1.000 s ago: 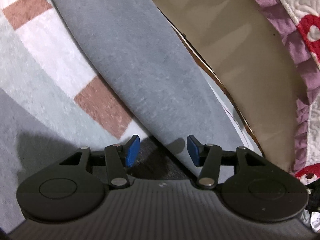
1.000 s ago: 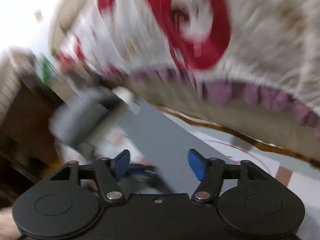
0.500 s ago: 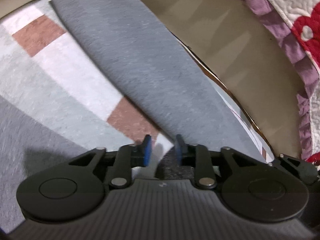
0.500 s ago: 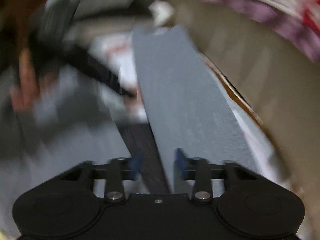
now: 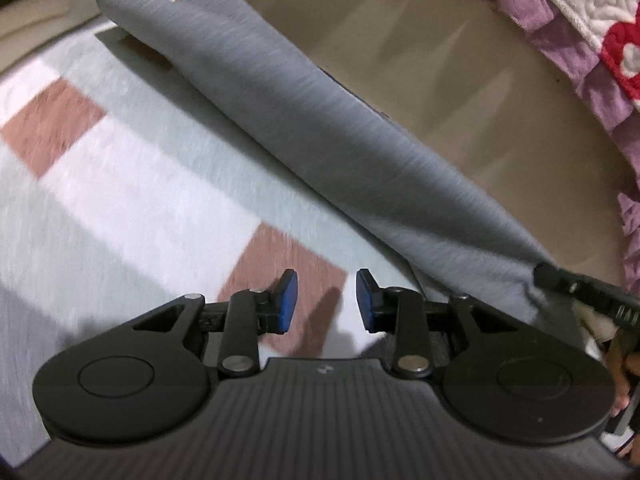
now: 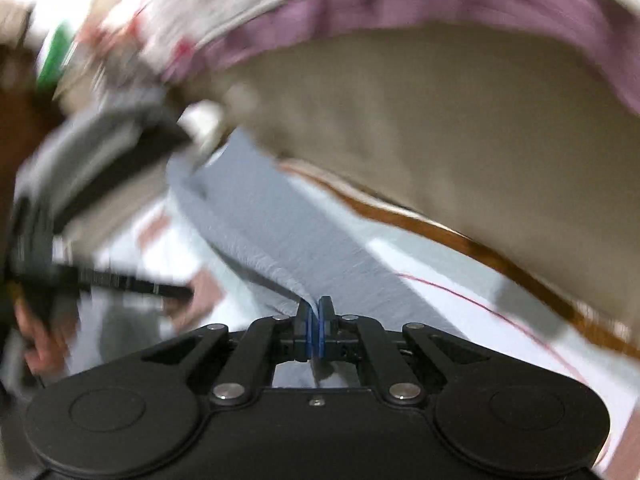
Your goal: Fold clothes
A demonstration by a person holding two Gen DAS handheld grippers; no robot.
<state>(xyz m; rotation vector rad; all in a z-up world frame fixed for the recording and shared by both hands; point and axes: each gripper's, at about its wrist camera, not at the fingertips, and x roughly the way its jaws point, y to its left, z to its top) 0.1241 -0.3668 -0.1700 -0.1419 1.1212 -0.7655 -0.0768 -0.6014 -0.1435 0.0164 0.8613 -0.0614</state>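
A long grey garment lies as a narrow folded strip across a patterned rug, slanting from upper left to lower right in the left wrist view. My left gripper is open above the rug, just left of the strip's near end, holding nothing. The right gripper shows there at the right edge, pinching the garment's near corner. In the blurred right wrist view my right gripper is shut on the grey garment, which rises in a ridge at the fingertips. The left gripper appears at the left.
The rug has pale grey, white and brown blocks. A tan bed side runs along the garment's far edge, with a purple-frilled quilt hanging over it. A hand shows at the lower left in the right wrist view.
My left gripper narrowed, then opened again and drew back left off the garment. My right gripper swung in and shut on the near end, lifting it into a fold.
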